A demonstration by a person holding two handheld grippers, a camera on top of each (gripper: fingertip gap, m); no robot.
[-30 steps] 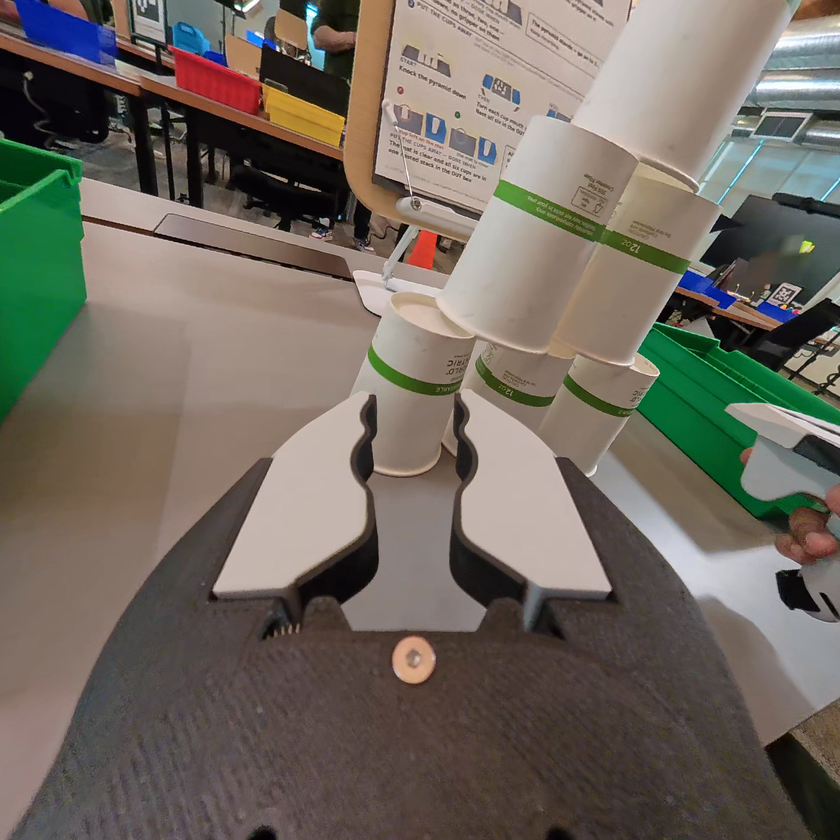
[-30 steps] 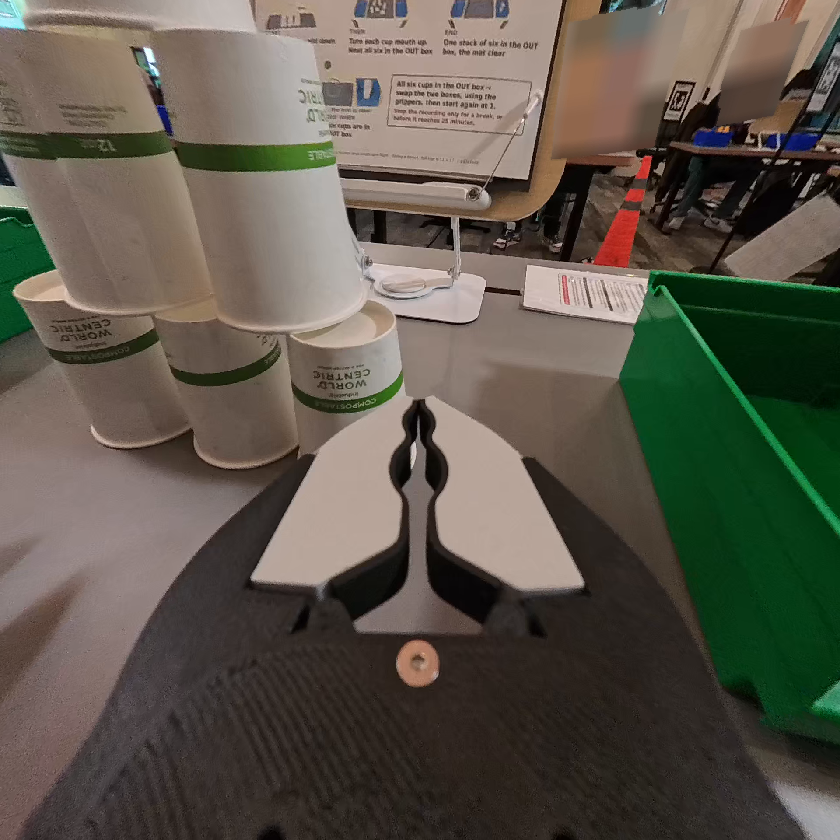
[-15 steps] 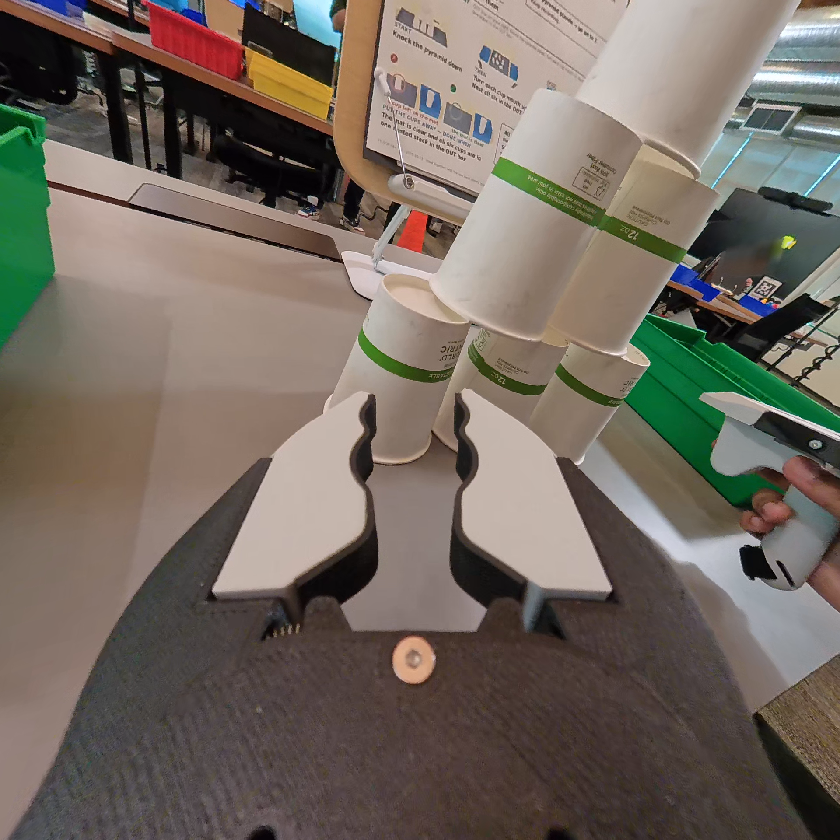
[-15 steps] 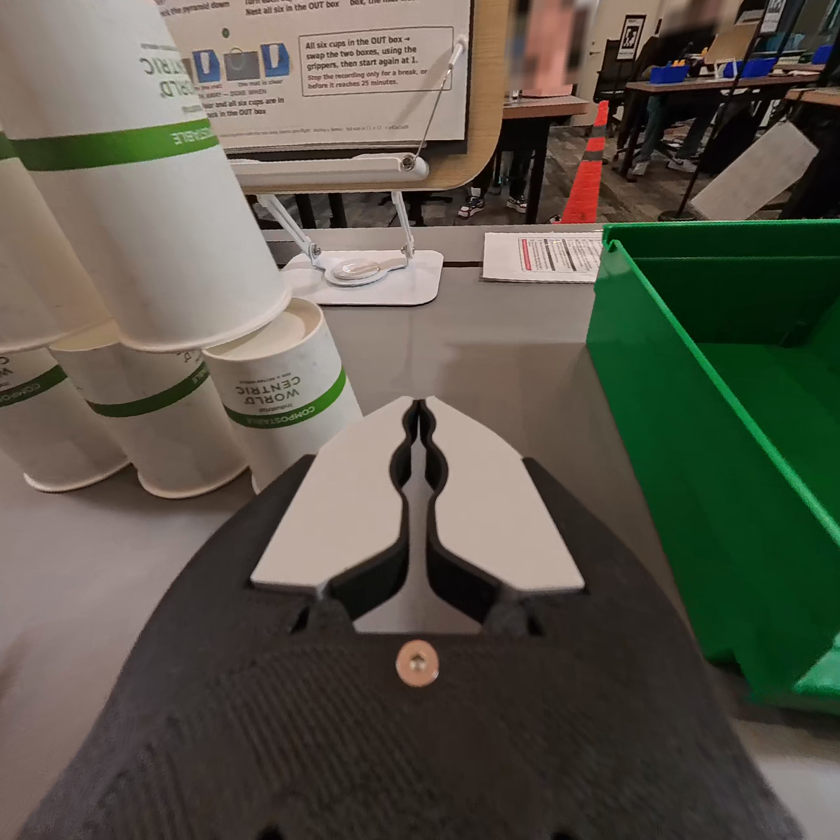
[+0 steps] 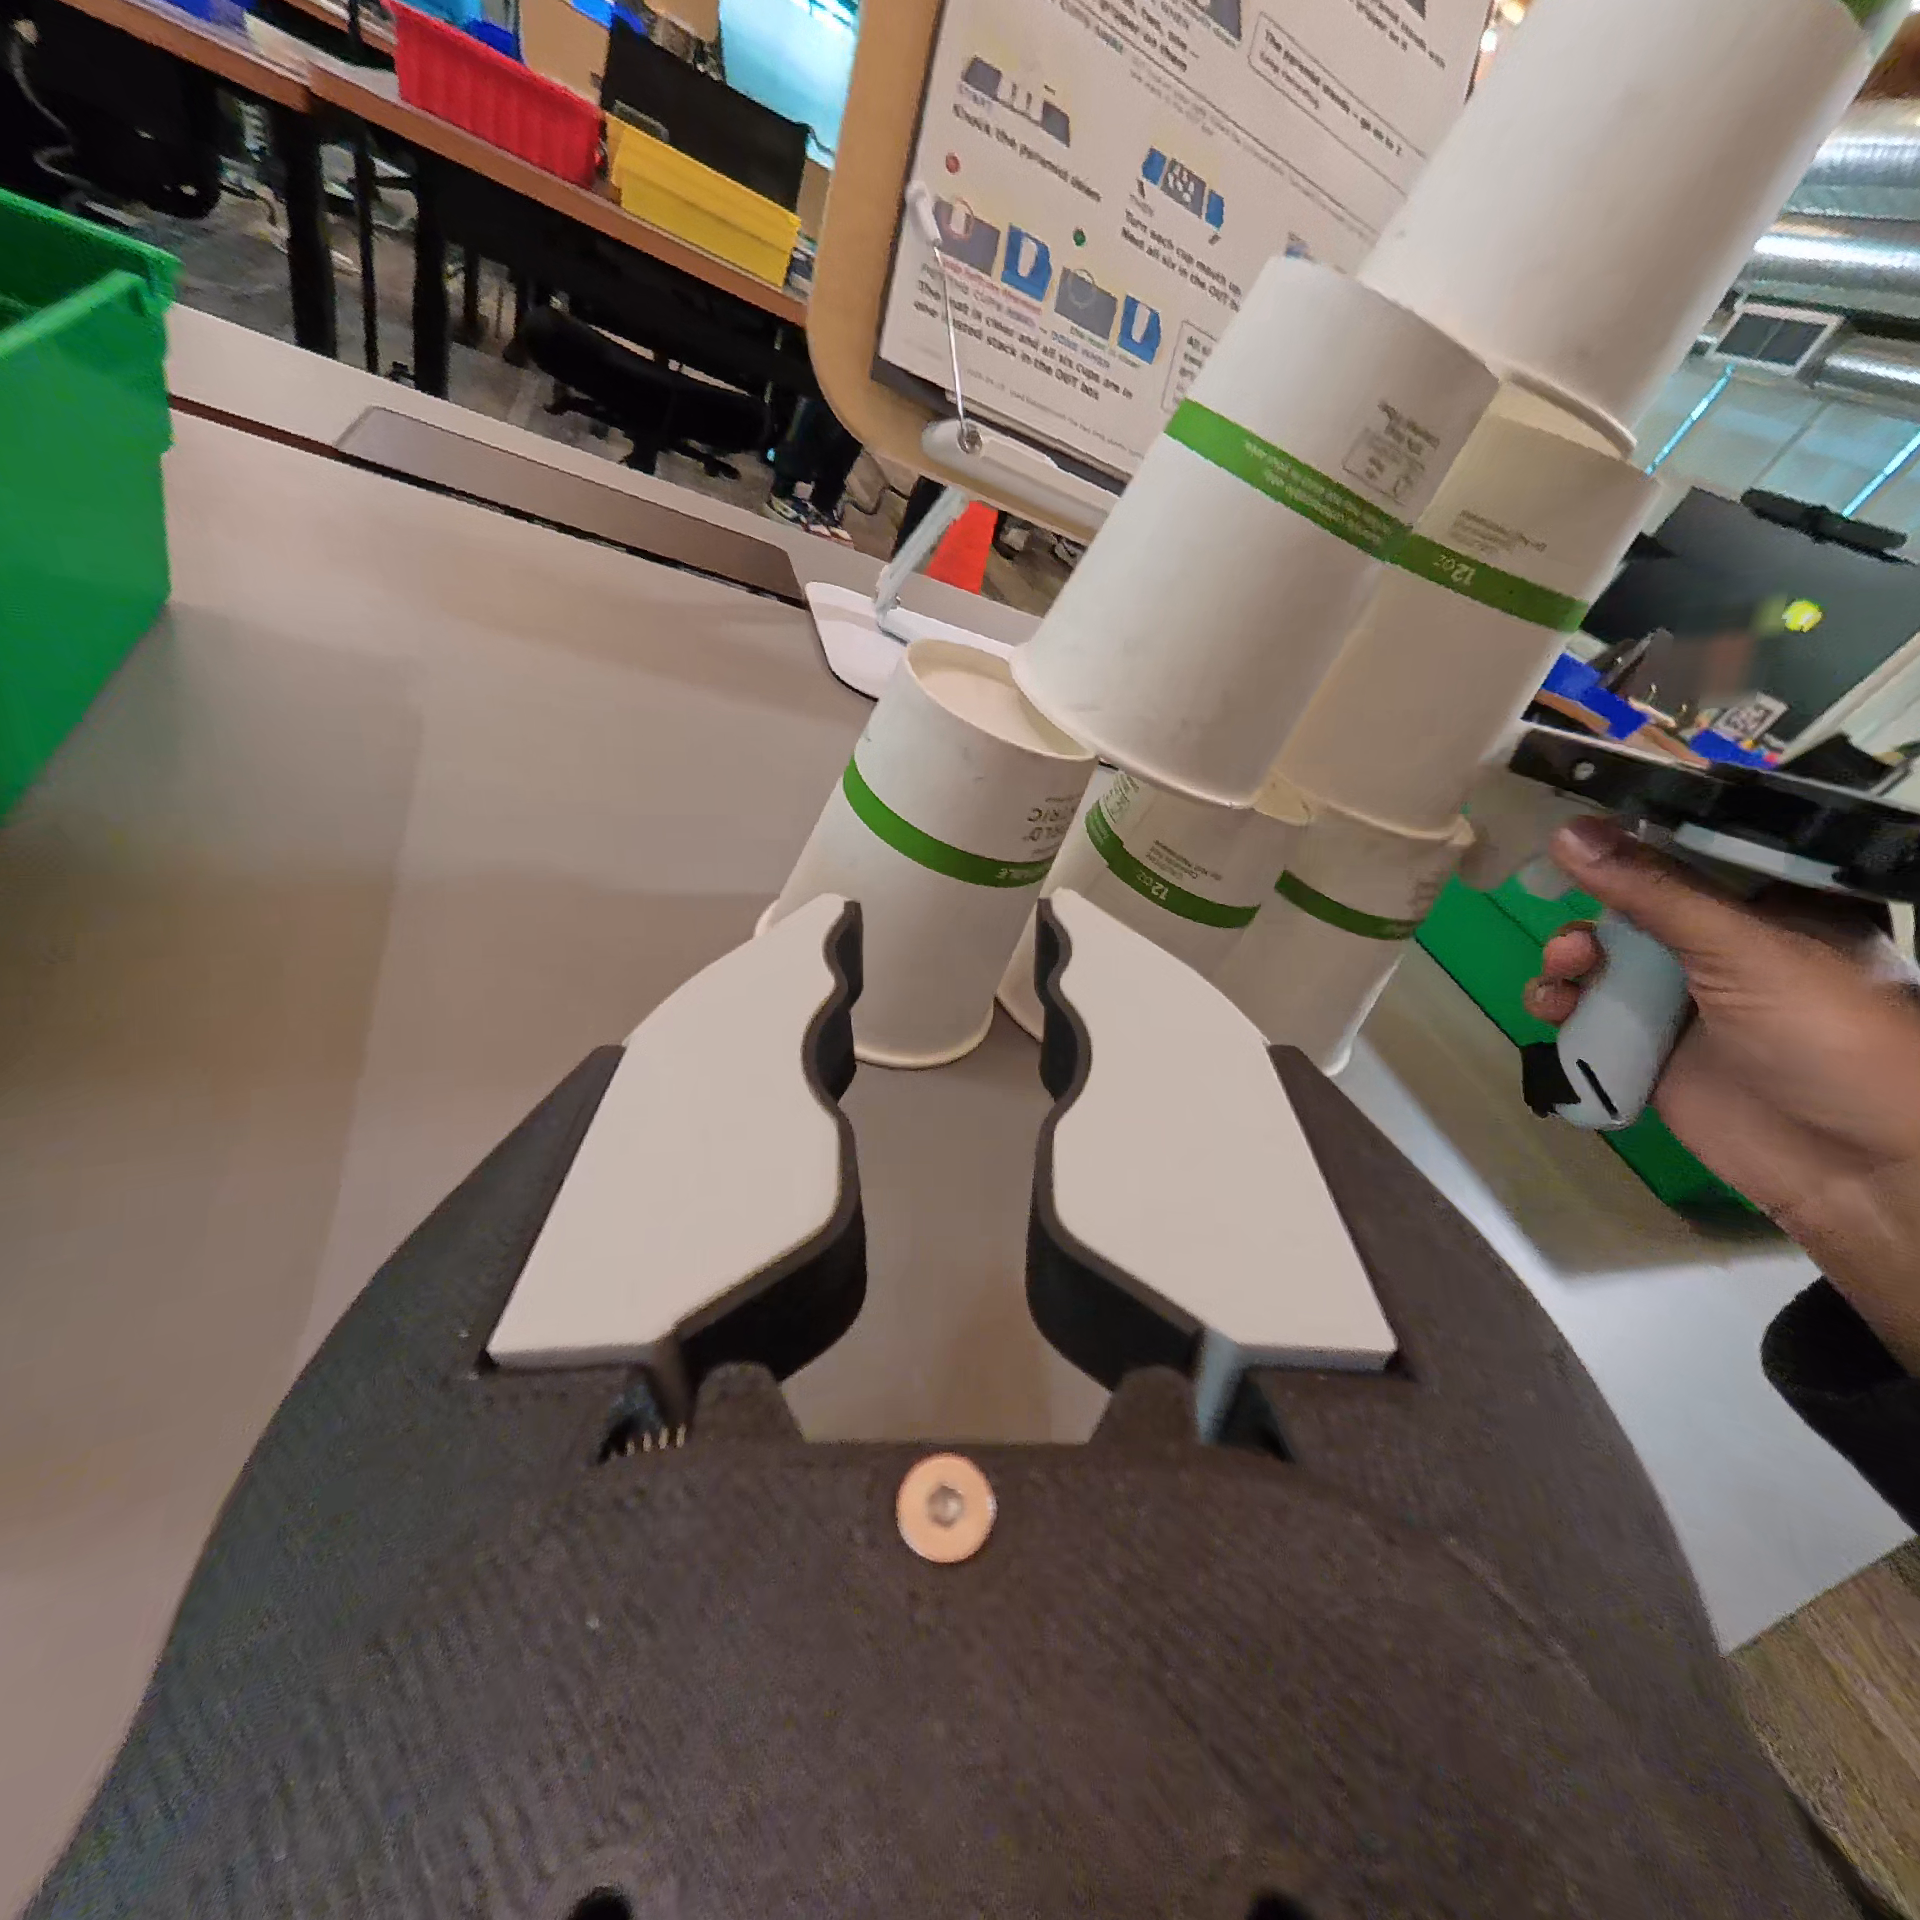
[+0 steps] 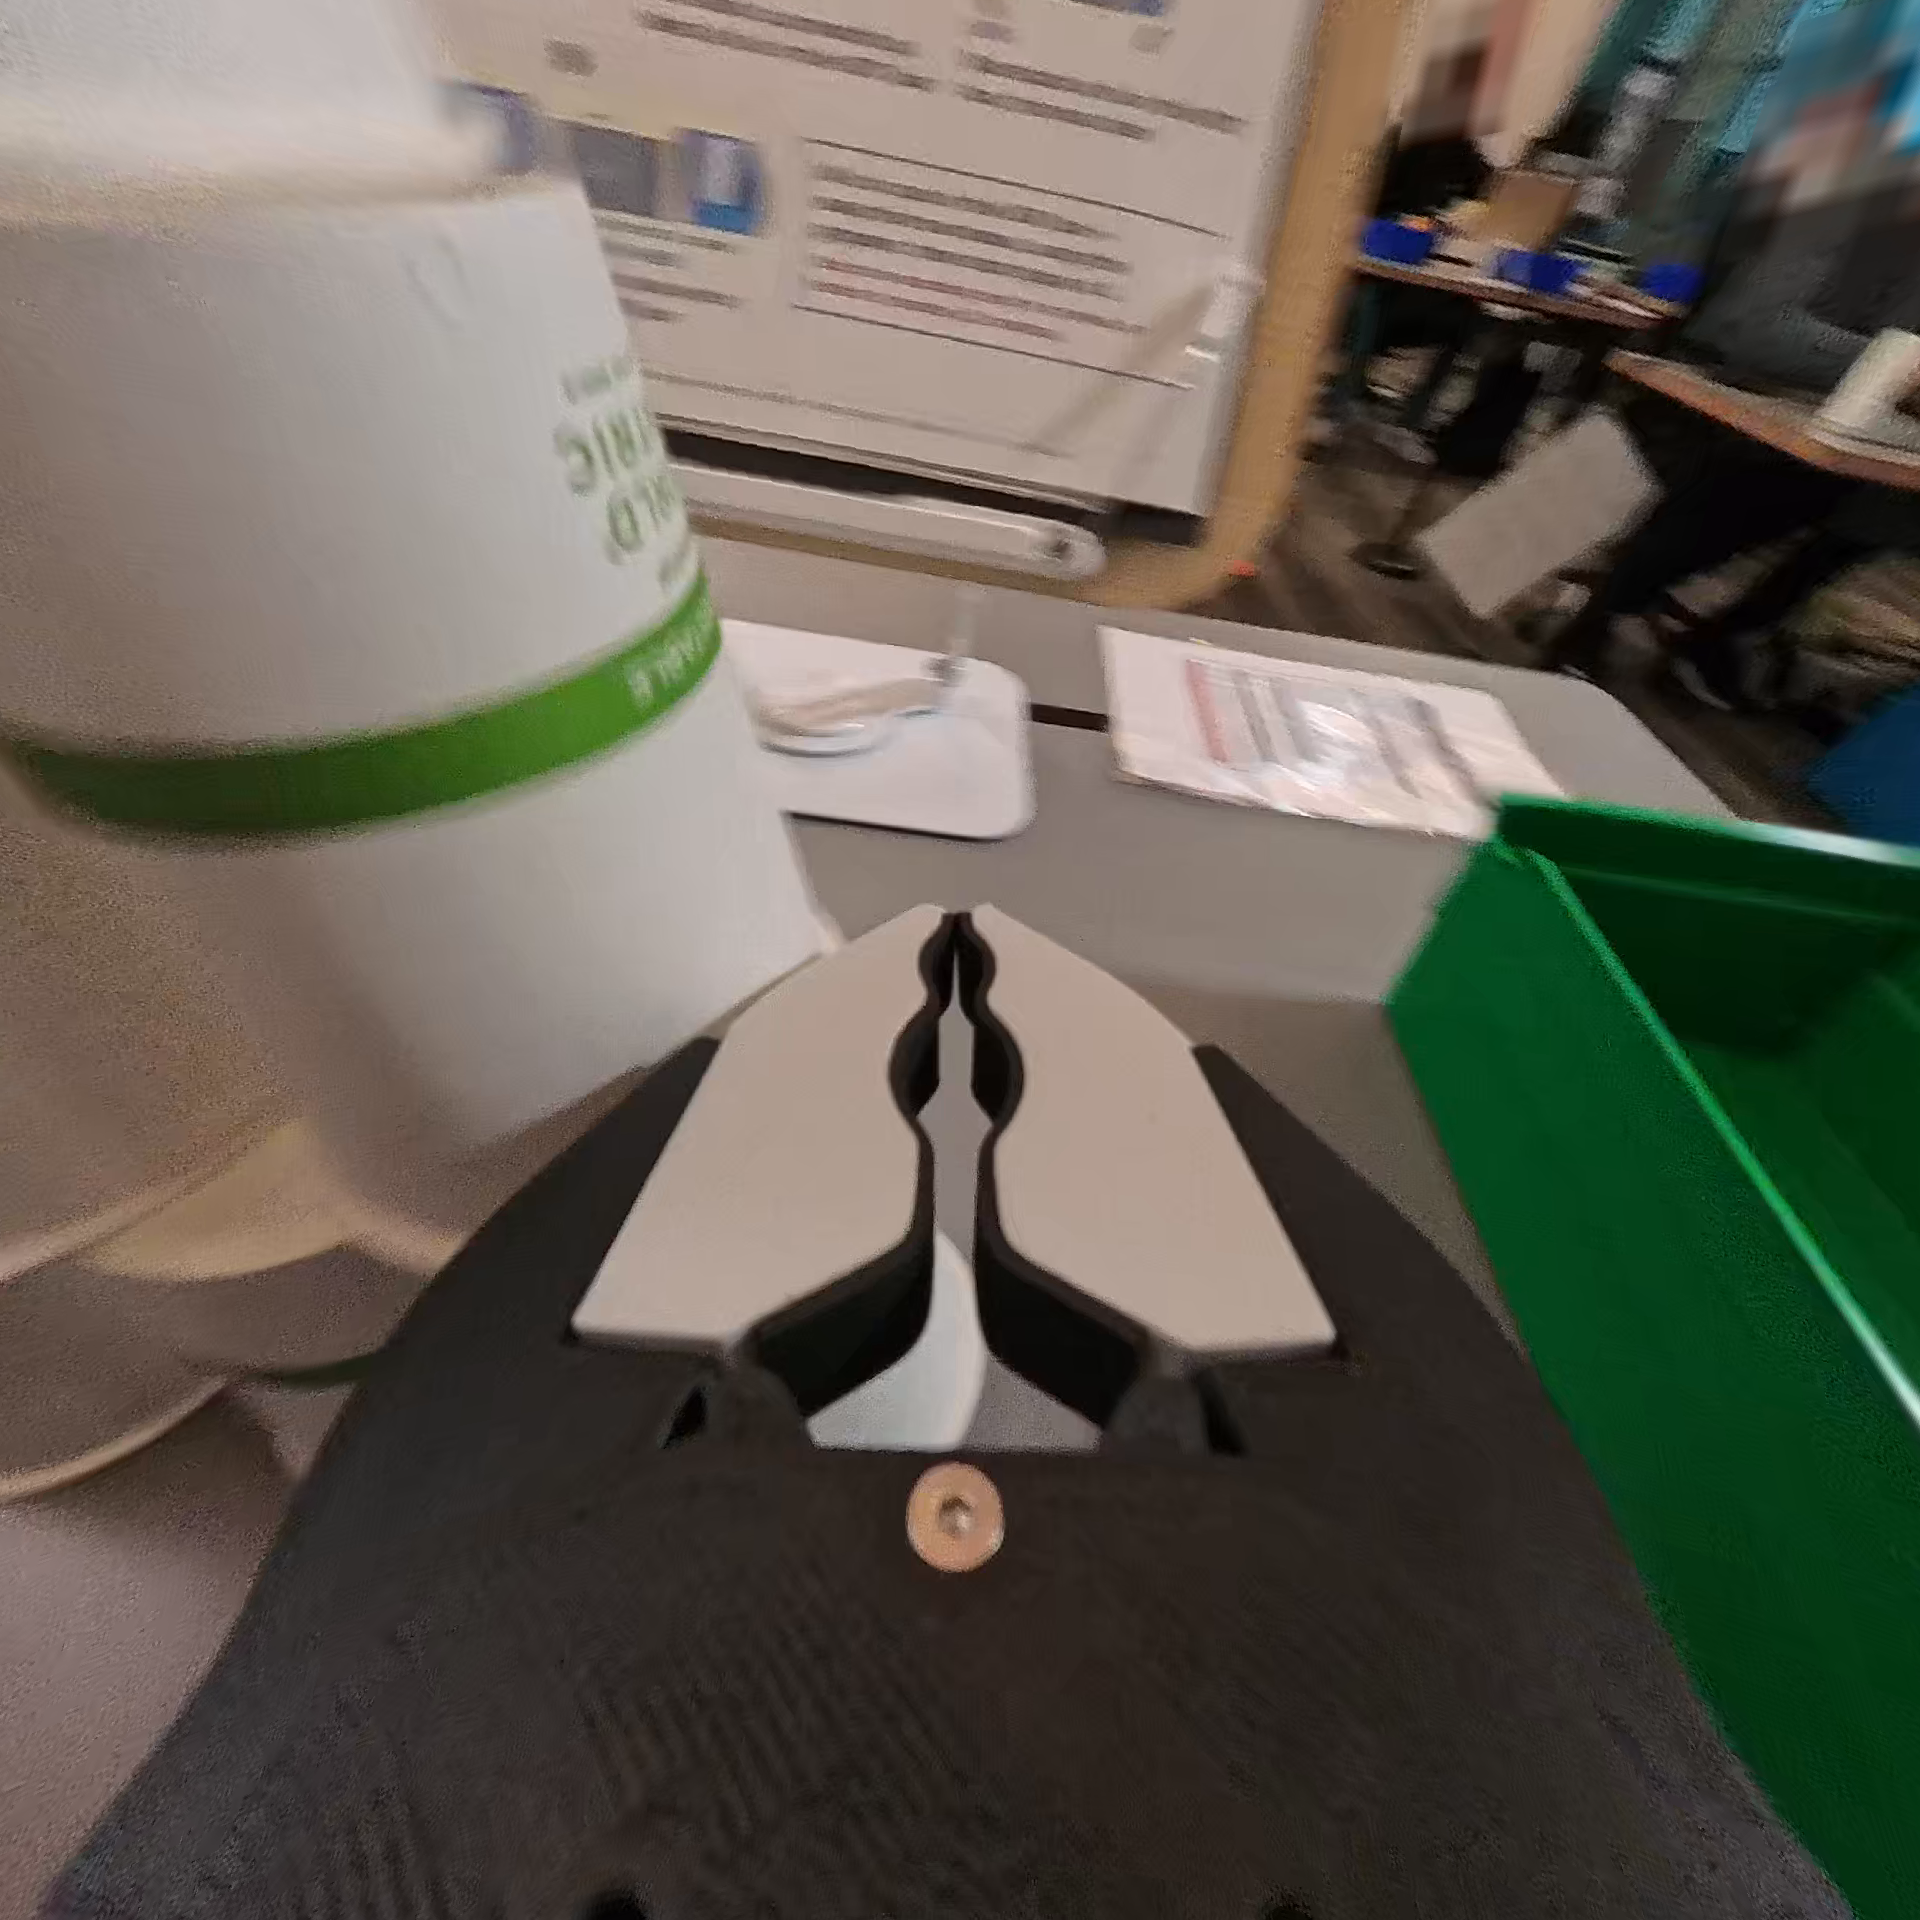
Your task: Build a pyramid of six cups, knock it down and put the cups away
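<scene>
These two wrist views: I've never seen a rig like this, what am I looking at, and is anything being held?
There is no robot arm: a person holds a two-finger tool in each hand, and each tool carries a camera that looks forward along its fingers.

The left wrist view shows the left tool, open and empty, its fingers on either side of the base of the nearest cup in the cup pyramid, not gripping it. The white, green-banded paper cups stand upside down on the grey table. At the right edge a hand holds the other tool.

The right wrist view is blurred. The right tool is shut and empty, beside the pyramid's upper cups. A green bin sits to its right, another green bin far left. Behind stands an instruction board.
</scene>
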